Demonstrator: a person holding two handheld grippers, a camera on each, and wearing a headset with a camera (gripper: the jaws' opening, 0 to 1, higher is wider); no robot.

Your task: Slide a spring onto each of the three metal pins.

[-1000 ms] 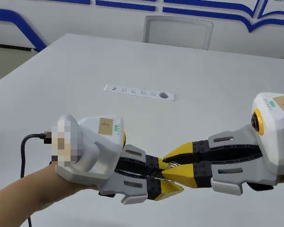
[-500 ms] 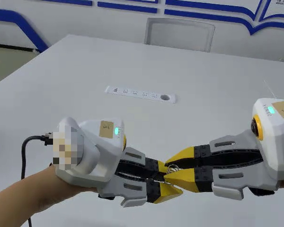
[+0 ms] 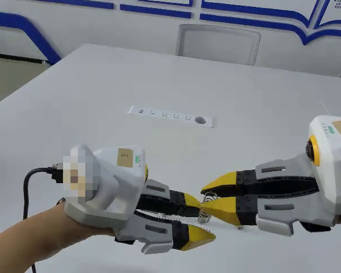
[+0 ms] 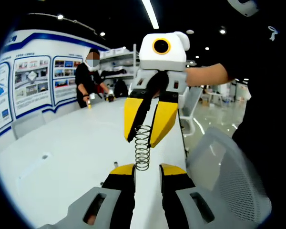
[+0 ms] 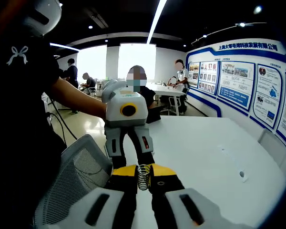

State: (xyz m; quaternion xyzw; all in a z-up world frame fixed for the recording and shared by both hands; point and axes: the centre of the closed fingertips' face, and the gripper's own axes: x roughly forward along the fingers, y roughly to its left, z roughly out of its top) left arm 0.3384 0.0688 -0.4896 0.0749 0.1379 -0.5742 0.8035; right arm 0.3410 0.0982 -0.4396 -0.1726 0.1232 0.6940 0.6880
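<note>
Left gripper view showed the spring (image 4: 142, 150) as a thin coil of bare silvery wire, its turns evenly spaced, standing roughly upright in the frame. Its upper end was pinched between the yellow tips of the right gripper (image 4: 142, 140), whose jaws were closed down to the width of the coil. The lower end hung in the gap between the tips of the left gripper (image 4: 147, 168), whose jaws stood apart and gripped nothing; whether the coil touched either tip could not be told. Right gripper view looked along the coil's axis, so the spring appeared as stacked round loops clamped between that gripper's own tips. Head view placed both grippers tip to tip above the white table (image 3: 102, 85), the left one with its two jaws clearly spread. Farther back on the table lay a white power strip (image 3: 170, 114), and a grey chair (image 3: 218, 43) stood at the far edge.
</note>
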